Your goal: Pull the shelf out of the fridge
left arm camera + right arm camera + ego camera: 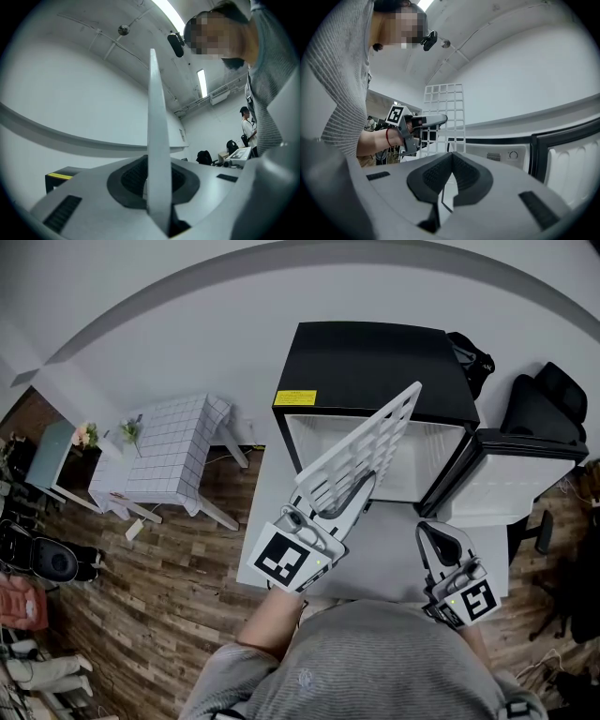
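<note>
Shelf (361, 451), a white wire grid, is clamped by its near edge in the left tongs (344, 491) and held up in the air in front of the open fridge (375, 362), tilted steeply, with its far corner rising past the fridge's top edge.

The left gripper view shows that grip closely: the shelf (157, 140) appears edge-on as a thin white blade standing between the two dark pads (132, 178), which press on it from both sides. The right gripper view shows instead the broad face of the shelf (443, 110), its squares plain to see, with the left tongs (440, 119) on its side and the hand (401, 133) behind them.

The right tongs (432, 531) hang low over the table (384, 554), well apart from the shelf. In their own view the right tongs (452, 158) have their tips together with nothing between them.

Only the head view shows the whole layout: the black fridge stands on the pale table, its door (520, 474) swung open to the right, and a yellow label (295, 397) sits at its top front corner. A small table with a checked cloth (164, 451) stands to the left on the wooden floor (169, 568). The right gripper view alone shows the control dial (513, 154) inside the fridge.
</note>
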A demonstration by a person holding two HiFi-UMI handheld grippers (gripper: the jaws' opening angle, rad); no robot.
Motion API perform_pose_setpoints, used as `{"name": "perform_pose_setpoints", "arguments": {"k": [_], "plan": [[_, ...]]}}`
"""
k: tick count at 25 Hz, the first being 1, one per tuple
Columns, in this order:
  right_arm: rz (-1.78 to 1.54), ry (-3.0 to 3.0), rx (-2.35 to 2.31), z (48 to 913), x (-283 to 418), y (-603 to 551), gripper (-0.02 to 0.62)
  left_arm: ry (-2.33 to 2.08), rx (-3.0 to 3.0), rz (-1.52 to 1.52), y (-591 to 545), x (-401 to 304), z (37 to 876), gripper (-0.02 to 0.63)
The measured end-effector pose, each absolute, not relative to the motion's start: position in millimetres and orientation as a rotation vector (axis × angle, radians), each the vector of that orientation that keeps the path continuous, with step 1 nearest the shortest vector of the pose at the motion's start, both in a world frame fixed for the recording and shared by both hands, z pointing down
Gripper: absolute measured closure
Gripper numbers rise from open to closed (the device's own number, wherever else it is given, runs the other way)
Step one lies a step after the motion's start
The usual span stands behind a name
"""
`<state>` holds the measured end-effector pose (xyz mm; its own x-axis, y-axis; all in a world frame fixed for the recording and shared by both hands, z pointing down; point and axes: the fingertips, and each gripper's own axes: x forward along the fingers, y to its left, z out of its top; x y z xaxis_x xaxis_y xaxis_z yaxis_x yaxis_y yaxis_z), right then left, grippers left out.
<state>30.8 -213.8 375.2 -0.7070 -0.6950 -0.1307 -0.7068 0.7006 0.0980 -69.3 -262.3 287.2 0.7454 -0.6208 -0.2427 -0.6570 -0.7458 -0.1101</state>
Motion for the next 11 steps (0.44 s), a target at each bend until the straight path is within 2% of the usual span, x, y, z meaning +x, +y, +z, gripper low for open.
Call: {"name": "perform_pose_setpoints", "arguments": {"k": [11], "plan": [[0.232, 2.815, -1.148, 372.1, 28.1, -214.1, 0.583, 1.030, -2.750, 0.306, -263.5, -72.9, 283.1, 0.551]]}}
